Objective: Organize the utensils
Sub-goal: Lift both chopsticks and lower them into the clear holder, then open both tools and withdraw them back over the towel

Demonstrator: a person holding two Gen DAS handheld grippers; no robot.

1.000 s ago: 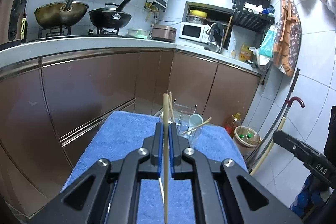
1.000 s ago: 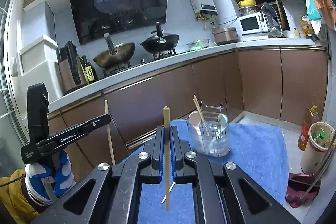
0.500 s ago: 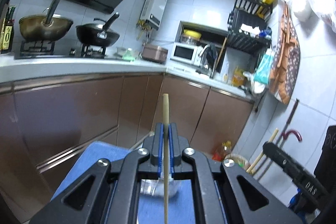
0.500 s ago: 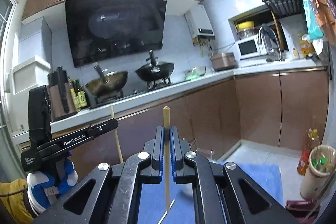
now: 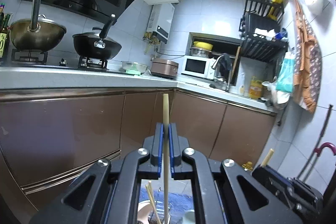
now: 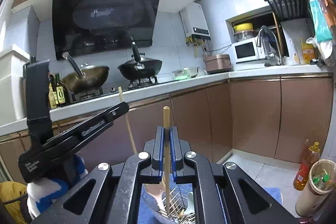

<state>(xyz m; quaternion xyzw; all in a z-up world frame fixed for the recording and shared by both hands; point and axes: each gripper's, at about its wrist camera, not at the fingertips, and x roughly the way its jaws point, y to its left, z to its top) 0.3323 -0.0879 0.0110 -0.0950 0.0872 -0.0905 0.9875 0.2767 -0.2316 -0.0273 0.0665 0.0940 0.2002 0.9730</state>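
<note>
My left gripper (image 5: 165, 129) is shut on a pale wooden chopstick (image 5: 165, 110) held upright; its lower end reaches down into the utensil holder (image 5: 153, 211), seen between the arms with two other chopsticks (image 5: 151, 196) in it. My right gripper (image 6: 166, 133) is shut on a darker wooden chopstick (image 6: 166, 117), also upright, its tip down in the wire utensil holder (image 6: 176, 203) beside a pink spoon (image 6: 155, 190) and a white spoon (image 6: 190, 203). The left gripper (image 6: 124, 107) with its chopstick shows in the right wrist view, just left of mine.
The holder stands on a blue towel (image 6: 145, 211). Brown kitchen cabinets (image 5: 63, 129) and a grey countertop (image 5: 88, 79) with two woks lie ahead. An oil bottle (image 6: 304, 167) and a bin (image 6: 315, 186) stand on the floor at right.
Both grippers have moved forward over the holder and tilted upward; the towel and holder slid from mid-view to the bottom edge. Both chopstick tips now reach into the holder.
</note>
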